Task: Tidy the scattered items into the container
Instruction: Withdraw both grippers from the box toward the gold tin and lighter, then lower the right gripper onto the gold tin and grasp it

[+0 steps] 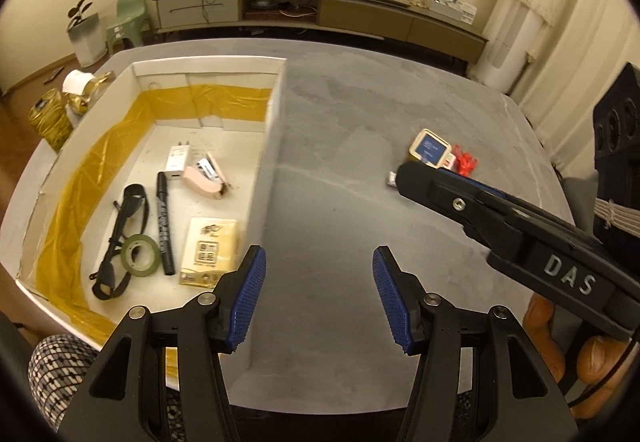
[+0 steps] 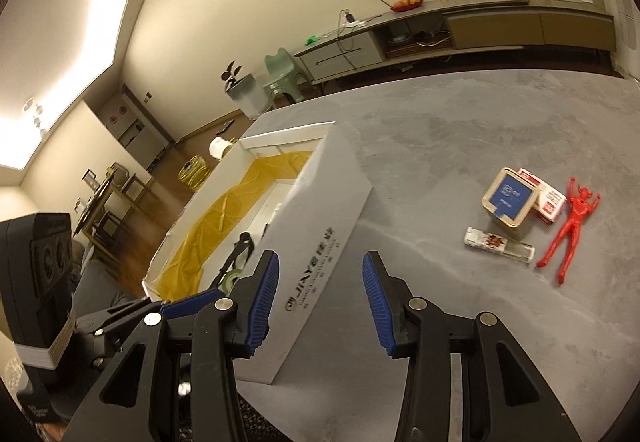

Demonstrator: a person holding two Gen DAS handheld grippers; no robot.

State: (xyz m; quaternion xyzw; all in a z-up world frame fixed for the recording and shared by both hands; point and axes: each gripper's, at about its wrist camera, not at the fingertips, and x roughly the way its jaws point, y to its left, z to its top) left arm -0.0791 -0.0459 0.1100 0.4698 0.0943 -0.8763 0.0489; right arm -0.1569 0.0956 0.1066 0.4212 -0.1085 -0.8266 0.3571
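Roughly half done, by the look of it. Inside the white box (image 1: pixel 208 70) a charger (image 1: pixel 177 161), marker (image 1: pixel 164 222), goggles (image 1: pixel 120 242), tape roll (image 1: pixel 139 256), stapler (image 1: pixel 206 182) and tissue pack (image 1: pixel 208 250) are already laid. Well right of the box, on the grey table (image 1: pixel 340 122), a small tin (image 2: pixel 510 202), a red-and-white packet (image 2: pixel 550 202), a clear tube (image 2: pixel 498 244) and a red figure (image 2: pixel 572 222) are left to be collected. The left gripper (image 1: pixel 318 294) is spread wide, nothing held; the right gripper (image 2: pixel 320 302) likewise gapes empty.
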